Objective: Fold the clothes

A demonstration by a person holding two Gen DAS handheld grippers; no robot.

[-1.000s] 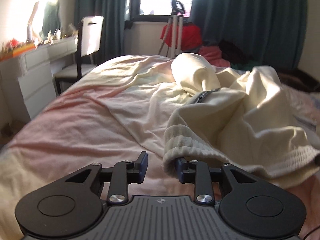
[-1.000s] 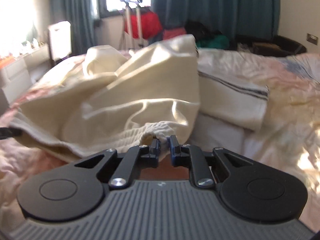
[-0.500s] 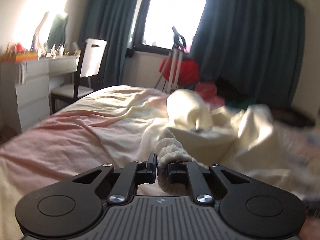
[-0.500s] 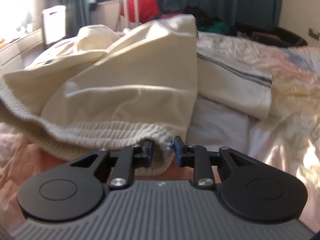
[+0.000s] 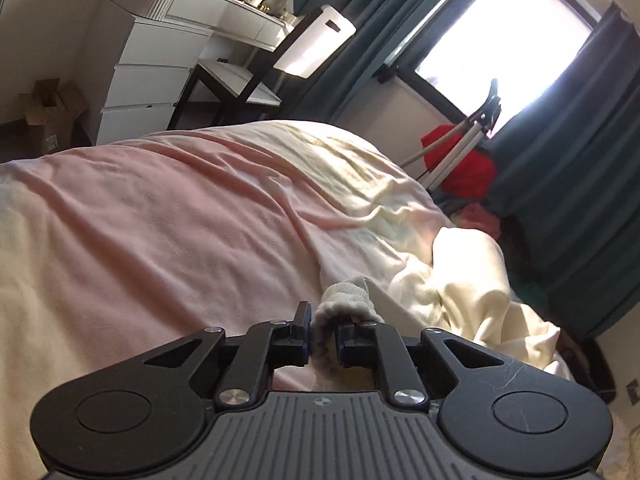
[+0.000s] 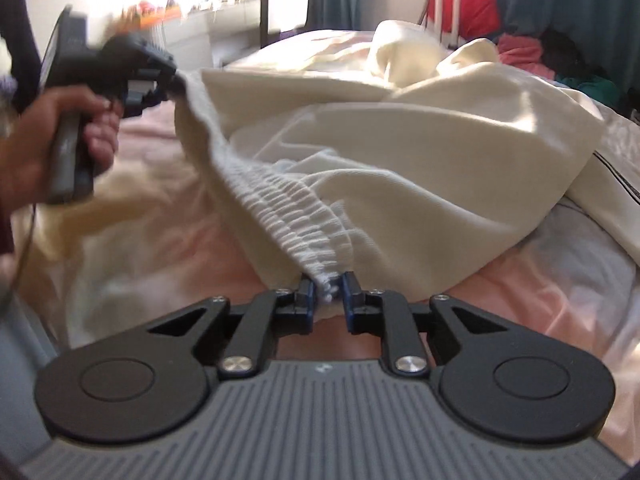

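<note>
A cream garment (image 6: 420, 168) with a ribbed hem (image 6: 280, 200) lies bunched on the pink bed sheet (image 6: 140, 240). My right gripper (image 6: 327, 285) has one end of the hem between its pads, and its jaws are closing on it. My left gripper (image 6: 170, 78), held by a hand (image 6: 40, 148), pinches the other end at the left, so the hem runs taut between the two. In the left wrist view the left gripper (image 5: 323, 322) has the hem (image 5: 348, 296) between its pads while its jaws ease slightly open. The rest of the garment (image 5: 472, 280) trails to the right.
Beside the bed stand a white dresser (image 5: 152, 60) and a chair (image 5: 256, 80), with a cardboard box (image 5: 44, 116) on the floor. A red bag (image 5: 460, 164) and a stand sit under the window by teal curtains. A striped white cloth (image 6: 616, 176) lies at the right.
My left gripper shut on the hem's end, rolled and pulled it away to the left. The right gripper kept its end, and the hem went from slack to stretched.
</note>
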